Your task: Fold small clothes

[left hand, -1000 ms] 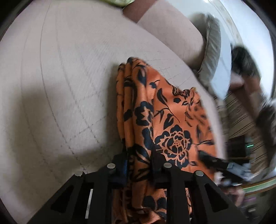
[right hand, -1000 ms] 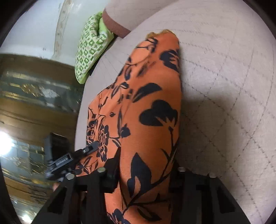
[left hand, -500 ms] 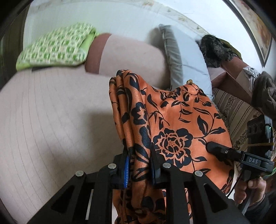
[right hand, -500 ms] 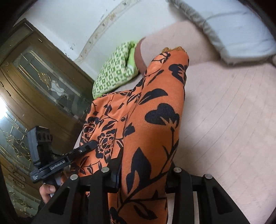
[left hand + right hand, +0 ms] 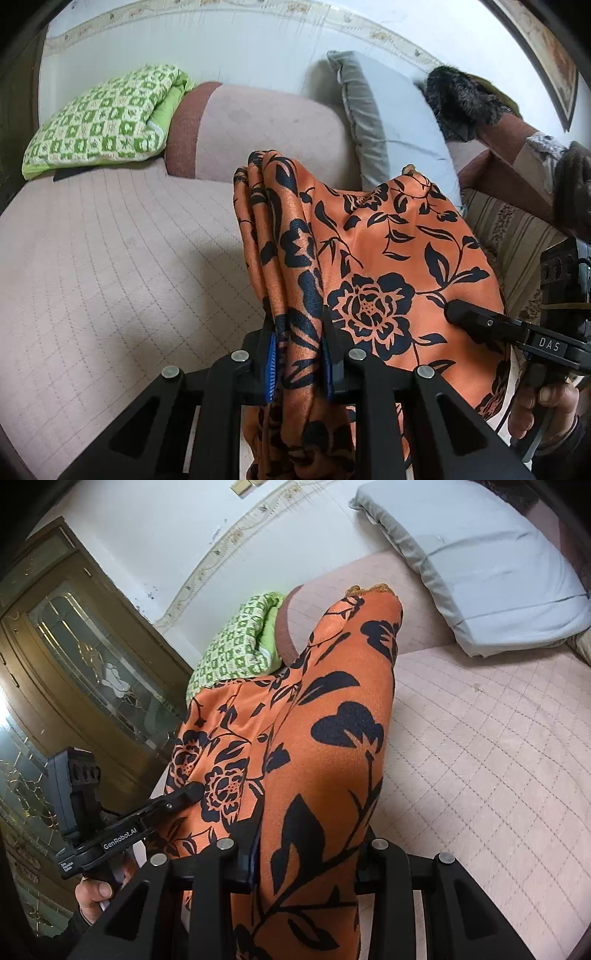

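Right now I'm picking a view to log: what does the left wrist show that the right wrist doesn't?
Left wrist only: a dark furry item and a striped cushion. Right wrist only: a wooden glass-front cabinet. Both show the orange cloth clamped in both hand-held grippers, left and right, plus the green quilt, grey pillow and bed.

The orange floral cloth (image 5: pixel 373 266) in my left claw (image 5: pixel 299 363) has a satiny, faintly glossy weave. My claws are matt black plastic with bright metal screws. The bed cover (image 5: pixel 110 266) is matt quilted fabric; the cabinet (image 5: pixel 92 672) is varnished wood with patterned glass.
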Motion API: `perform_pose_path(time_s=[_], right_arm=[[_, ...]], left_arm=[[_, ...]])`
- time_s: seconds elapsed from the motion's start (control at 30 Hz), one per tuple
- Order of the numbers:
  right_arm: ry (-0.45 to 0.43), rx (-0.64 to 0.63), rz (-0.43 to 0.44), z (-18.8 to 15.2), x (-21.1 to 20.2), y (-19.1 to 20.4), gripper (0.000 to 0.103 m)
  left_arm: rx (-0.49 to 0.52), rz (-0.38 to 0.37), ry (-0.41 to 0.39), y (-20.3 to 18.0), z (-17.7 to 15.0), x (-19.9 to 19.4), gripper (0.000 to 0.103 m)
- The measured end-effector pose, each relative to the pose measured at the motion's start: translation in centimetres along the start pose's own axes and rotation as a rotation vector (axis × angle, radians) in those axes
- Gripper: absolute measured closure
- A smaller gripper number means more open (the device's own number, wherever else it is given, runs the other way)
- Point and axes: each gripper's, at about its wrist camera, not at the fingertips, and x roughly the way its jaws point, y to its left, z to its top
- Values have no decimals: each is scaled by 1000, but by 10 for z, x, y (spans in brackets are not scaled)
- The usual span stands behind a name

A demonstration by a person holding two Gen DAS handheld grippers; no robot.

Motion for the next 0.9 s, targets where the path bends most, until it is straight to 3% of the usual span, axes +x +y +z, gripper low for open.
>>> perform_pose_path(time_s=[0.17, 0.23, 0.27, 0.3, 0.33, 0.37, 0.43, 0.53, 0.6, 0.67, 0.73, 0.8, 0.83, 0.9], right_arm=[[49, 64, -14, -6, 44, -34, 66], [98, 105, -42, -15, 63, -52, 60], [130, 133, -85, -22, 75, -64, 52], [166, 160, -145, -29, 86, -74, 43], [193, 181, -193, -35, 92, -81, 38], [166, 200, -189, -39, 89, -85, 31], [121, 186, -209, -38, 77, -81, 31], [25, 111, -316, -28, 47, -62, 31], [-43, 117, -256, -27, 23, -50, 31], [-60, 110, -169, -28, 15, -35, 29], [-24, 99, -78, -38, 23, -27, 25], [86, 147, -8, -59, 46, -39, 25], [118, 188, -7, -68, 56, -51, 25], [63, 236, -4, -69, 45, -54, 26]], left_arm=[[-14, 18, 57, 7, -10, 44, 81], [-27, 41, 119, 13, -21, 72, 77], [-26, 75, 176, 17, -31, 93, 76], [-29, 118, 206, 20, -38, 107, 70], [-43, 130, 200, 24, -44, 114, 53], [-64, 148, 159, 28, -48, 112, 40], [-62, 180, 137, 27, -46, 102, 37], [-14, 206, 83, 22, -41, 70, 37], [-5, 191, 14, 19, -45, 42, 37], [15, 158, -2, 14, -54, 28, 37], [68, 148, 41, 5, -70, 34, 37], [99, 233, 170, 11, -89, 68, 34], [58, 210, 205, 19, -97, 80, 33], [-21, 200, 181, 27, -92, 72, 28]])
